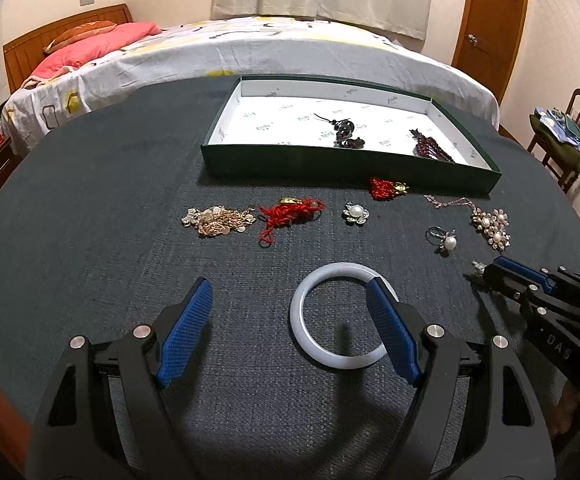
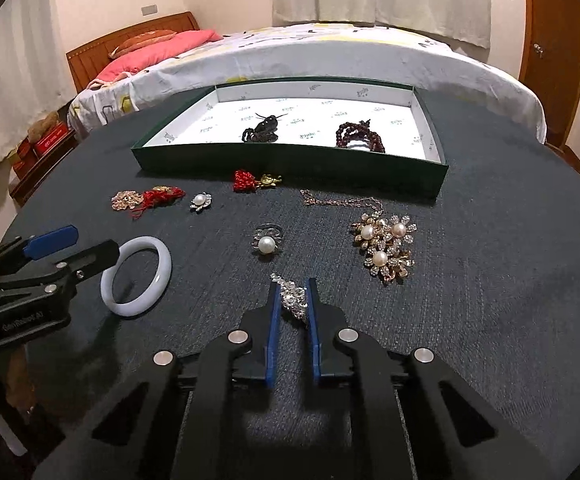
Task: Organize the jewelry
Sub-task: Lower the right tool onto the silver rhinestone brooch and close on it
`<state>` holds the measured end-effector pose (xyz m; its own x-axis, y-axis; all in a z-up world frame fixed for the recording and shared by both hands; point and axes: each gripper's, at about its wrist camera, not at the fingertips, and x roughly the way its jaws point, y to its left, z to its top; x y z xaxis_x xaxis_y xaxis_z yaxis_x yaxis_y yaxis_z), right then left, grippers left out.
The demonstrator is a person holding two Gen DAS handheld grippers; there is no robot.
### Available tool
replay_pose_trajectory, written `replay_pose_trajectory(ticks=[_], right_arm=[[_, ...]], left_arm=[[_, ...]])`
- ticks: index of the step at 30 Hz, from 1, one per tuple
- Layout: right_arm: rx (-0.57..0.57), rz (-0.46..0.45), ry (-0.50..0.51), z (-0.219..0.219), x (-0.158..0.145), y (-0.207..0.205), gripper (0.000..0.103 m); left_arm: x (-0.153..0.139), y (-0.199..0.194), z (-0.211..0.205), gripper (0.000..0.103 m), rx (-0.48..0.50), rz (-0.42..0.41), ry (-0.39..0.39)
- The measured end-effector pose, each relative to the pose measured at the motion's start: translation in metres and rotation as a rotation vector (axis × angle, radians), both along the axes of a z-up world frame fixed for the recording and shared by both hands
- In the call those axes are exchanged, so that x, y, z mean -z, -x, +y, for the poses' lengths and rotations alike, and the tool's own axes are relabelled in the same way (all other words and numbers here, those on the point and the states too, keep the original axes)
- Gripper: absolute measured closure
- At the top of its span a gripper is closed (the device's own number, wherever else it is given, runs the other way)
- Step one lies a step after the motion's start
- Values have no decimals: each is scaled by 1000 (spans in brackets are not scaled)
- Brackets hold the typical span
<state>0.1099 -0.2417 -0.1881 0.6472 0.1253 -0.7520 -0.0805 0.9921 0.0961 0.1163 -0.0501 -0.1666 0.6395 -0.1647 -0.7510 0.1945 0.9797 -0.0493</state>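
A green tray with white lining (image 1: pixel 290 160) (image 2: pixel 290 164) stands at the back of the dark table and holds a black bead piece (image 1: pixel 343 130) and a dark red bead bracelet (image 2: pixel 359 138). My left gripper (image 1: pixel 290 292) is open; its right finger lies over the rim of a pale jade bangle (image 1: pixel 313 344) (image 2: pixel 138 276). My right gripper (image 2: pixel 293 286) (image 1: pixel 489 272) is closed on a crystal brooch (image 2: pixel 291 298) resting on the cloth.
Loose on the cloth: a gold chain pile (image 1: pixel 218 220), a red cord charm (image 1: pixel 290 212), a pearl flower brooch (image 1: pixel 355 213), a red knot with gold charm (image 1: pixel 385 189), a pearl ring (image 2: pixel 266 242), a gold pearl brooch with chain (image 2: pixel 385 246). A bed stands behind.
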Motion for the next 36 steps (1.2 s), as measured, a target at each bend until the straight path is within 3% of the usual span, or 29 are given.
replay_pose_trajectory(ticks=[15, 16, 17, 18, 19, 28, 33, 36], right_arm=[[-13, 18, -46, -4, 1, -4, 92], [-15, 17, -43, -3, 1, -4, 87], [-10, 16, -37, -3, 0, -4, 66], [-3, 7, -33, -4, 0, -3, 53], [-4, -1, -34, -4, -1, -3, 52], [-7, 37, -7, -3, 9, -10, 55], [-26, 52, 32, 0, 9, -9, 88], [-33, 55, 28, 2, 9, -5, 88]], left_arm=[[1, 1, -1, 26, -2, 2, 2], [1, 0, 0, 26, -2, 3, 3], [1, 0, 0, 26, -2, 3, 4], [1, 1, 0, 26, -2, 3, 4], [1, 0, 0, 26, -2, 3, 3], [4, 1, -1, 26, 1, 13, 6], [6, 1, -1, 26, 1, 18, 6], [7, 1, -1, 26, 2, 20, 9]])
